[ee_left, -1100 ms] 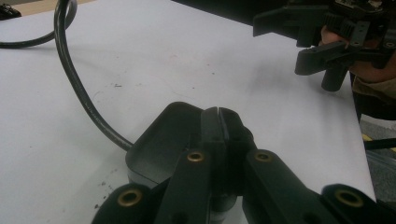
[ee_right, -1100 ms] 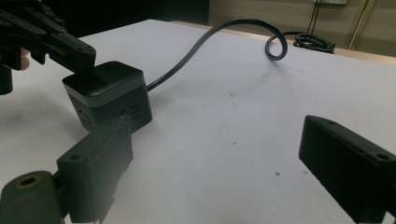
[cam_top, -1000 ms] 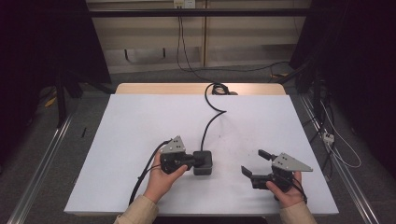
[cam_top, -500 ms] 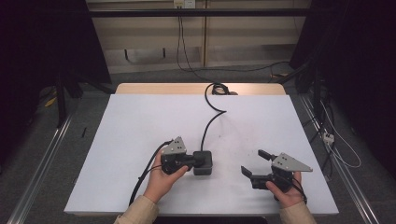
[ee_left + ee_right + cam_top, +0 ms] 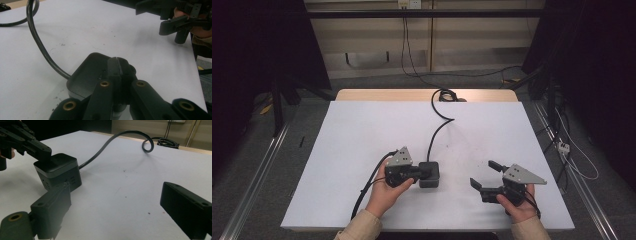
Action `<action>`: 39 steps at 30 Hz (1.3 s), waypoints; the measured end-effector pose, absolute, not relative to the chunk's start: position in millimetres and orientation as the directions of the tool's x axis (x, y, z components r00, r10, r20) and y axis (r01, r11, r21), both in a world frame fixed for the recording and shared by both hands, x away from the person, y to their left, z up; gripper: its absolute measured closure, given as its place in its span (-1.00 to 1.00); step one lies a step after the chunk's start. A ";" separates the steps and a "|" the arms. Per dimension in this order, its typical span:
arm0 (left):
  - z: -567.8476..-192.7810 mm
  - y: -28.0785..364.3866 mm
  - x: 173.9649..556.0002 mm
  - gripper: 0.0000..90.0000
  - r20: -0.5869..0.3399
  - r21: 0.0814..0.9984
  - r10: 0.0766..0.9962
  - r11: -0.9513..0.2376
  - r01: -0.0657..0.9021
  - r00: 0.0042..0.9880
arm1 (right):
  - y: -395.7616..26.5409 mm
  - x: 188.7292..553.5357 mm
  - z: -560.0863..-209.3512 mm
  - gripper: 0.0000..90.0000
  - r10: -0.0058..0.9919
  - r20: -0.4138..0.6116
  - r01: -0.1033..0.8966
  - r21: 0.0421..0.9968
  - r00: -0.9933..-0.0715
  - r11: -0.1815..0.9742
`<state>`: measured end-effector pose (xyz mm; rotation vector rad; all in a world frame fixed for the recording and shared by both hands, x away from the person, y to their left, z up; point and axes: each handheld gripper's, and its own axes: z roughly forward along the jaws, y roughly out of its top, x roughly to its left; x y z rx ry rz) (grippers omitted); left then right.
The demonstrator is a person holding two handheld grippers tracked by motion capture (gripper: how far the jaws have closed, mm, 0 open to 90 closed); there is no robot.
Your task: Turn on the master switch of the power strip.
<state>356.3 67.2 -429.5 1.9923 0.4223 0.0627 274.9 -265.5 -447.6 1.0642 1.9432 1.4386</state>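
One black power cube (image 5: 429, 174) is sitting near the front middle of the white bench (image 5: 362, 130), its cable (image 5: 439, 131) trailing away, while the left gripper (image 5: 417, 172), fingers pressed together, is resting on top, seemingly steadying it, and the right gripper (image 5: 484, 175) is waiting nearby with fingers wide.

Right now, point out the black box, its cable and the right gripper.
black box (image 5: 429, 174), high view, on its top face.
cable (image 5: 438, 133), high view, mid-run on the table.
right gripper (image 5: 485, 175), high view, midway between its open fingers.

Black grippers (brass-ringed screws, grey plates), tan sleeves (image 5: 362, 227).
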 end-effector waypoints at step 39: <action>-428.7 65.7 354.0 1.00 -0.139 0.878 0.338 -0.393 0.274 0.931 | -265.4 274.2 -447.4 -0.79 0.820 0.063 0.297 0.945 -0.569 0.134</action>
